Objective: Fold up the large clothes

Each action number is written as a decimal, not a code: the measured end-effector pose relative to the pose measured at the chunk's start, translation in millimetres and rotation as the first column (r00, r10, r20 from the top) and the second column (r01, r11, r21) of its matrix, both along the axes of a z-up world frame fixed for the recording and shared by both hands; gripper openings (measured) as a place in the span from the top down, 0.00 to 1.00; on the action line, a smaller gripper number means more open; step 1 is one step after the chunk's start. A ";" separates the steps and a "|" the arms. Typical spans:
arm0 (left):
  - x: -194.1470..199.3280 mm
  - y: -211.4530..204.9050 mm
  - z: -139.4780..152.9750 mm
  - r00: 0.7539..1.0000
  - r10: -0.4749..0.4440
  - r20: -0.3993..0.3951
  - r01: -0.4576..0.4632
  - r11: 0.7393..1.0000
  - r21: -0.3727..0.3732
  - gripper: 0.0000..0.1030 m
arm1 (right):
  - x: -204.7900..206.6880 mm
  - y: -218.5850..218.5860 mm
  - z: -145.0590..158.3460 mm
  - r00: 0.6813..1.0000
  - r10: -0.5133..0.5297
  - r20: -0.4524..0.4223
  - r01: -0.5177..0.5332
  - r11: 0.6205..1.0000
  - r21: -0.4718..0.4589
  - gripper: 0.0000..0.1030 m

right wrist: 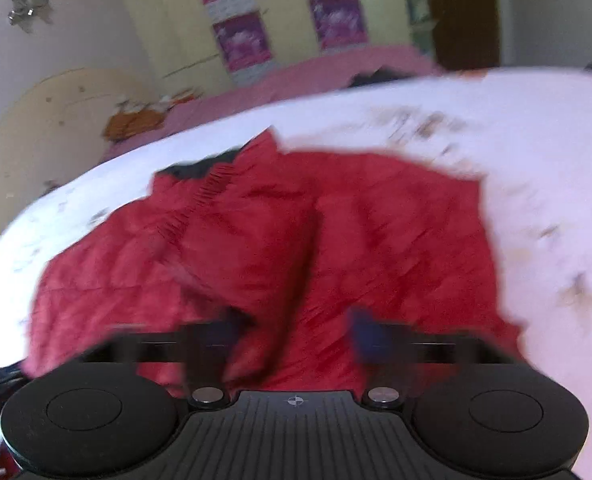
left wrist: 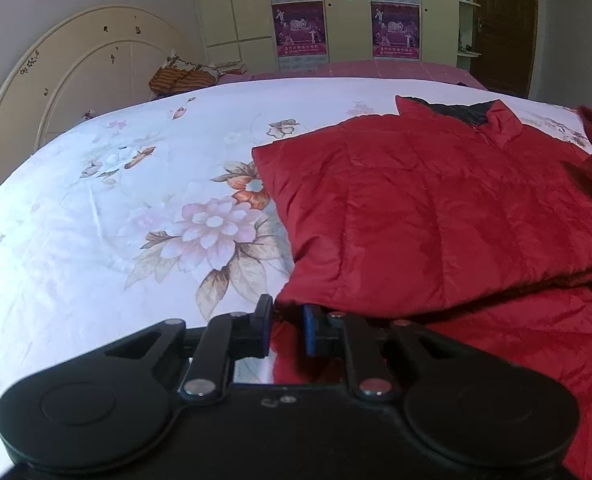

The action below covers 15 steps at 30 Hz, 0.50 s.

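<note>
A red quilted jacket point(left wrist: 436, 208) with a black inner collar lies on the floral white bedsheet point(left wrist: 95, 220), its body folded over. My left gripper point(left wrist: 287, 330) hovers at the jacket's near left edge, jaws a small gap apart, with red fabric showing between and behind them. In the blurred right wrist view the jacket point(right wrist: 279, 248) fills the middle, collar at the upper left. My right gripper point(right wrist: 296, 340) is over its near part, jaws wide apart, holding nothing that I can see.
A cream arched headboard point(left wrist: 55, 92) stands at the left. An orange striped folded cloth point(left wrist: 183, 76) lies on the pink bedding point(left wrist: 376, 68) beyond. A wardrobe with purple posters point(left wrist: 302, 28) and a dark door point(left wrist: 500, 24) are behind the bed.
</note>
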<state>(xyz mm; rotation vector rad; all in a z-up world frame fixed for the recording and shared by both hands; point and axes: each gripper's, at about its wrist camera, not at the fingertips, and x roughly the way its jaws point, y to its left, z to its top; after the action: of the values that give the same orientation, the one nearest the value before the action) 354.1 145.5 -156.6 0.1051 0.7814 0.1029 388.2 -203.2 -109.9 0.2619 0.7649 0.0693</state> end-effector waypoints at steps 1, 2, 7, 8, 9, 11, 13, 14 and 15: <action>0.4 0.5 0.0 1.000 0.001 -0.002 -0.001 1.000 -0.001 0.85 | 1.2 -2.0 1.3 1.000 0.008 -0.001 -0.008 1.000 0.004 0.16; 0.2 0.7 0.5 1.000 0.002 -0.002 -0.002 1.000 -0.004 0.85 | 1.3 -5.0 1.3 1.000 0.012 -0.005 -0.012 1.000 0.020 0.16; 1.1 1.0 2.0 1.000 0.005 -0.003 -0.005 1.000 -0.007 0.85 | 4.7 -10.2 2.0 1.000 0.014 0.007 -0.014 0.999 0.049 0.17; 1.2 1.0 2.3 1.000 0.006 -0.003 -0.006 1.000 -0.008 0.85 | 5.7 -9.3 2.6 1.000 0.018 0.009 -0.018 0.998 0.057 0.17; 1.7 1.1 1.9 1.000 0.008 -0.003 -0.008 1.000 -0.007 0.85 | 7.5 -8.7 1.8 1.000 0.018 0.005 -0.018 0.998 0.054 0.22; 1.7 0.9 2.5 1.000 0.015 0.000 -0.015 1.000 -0.005 0.85 | 11.7 -8.7 -2.6 1.000 0.017 -0.016 -0.016 0.999 0.047 0.49; 1.7 1.7 2.3 1.000 0.024 0.003 -0.024 1.000 -0.008 0.85 | 15.7 -14.9 -8.0 0.999 0.000 -0.041 0.003 0.998 0.061 0.78; 2.0 2.2 2.1 1.000 0.027 0.002 -0.027 1.000 -0.009 0.89 | 16.0 -18.4 -9.9 0.999 -0.008 -0.046 0.010 0.998 0.063 0.85; 2.2 2.6 1.9 1.000 0.031 0.002 -0.031 0.999 -0.006 0.89 | 15.8 -22.5 -10.8 0.999 -0.013 -0.048 0.016 0.998 0.060 0.92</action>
<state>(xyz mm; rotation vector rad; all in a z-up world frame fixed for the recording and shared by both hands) 356.3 148.1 -154.7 0.0871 0.7813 0.1304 404.0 -225.8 -120.7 0.3271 0.8090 0.0727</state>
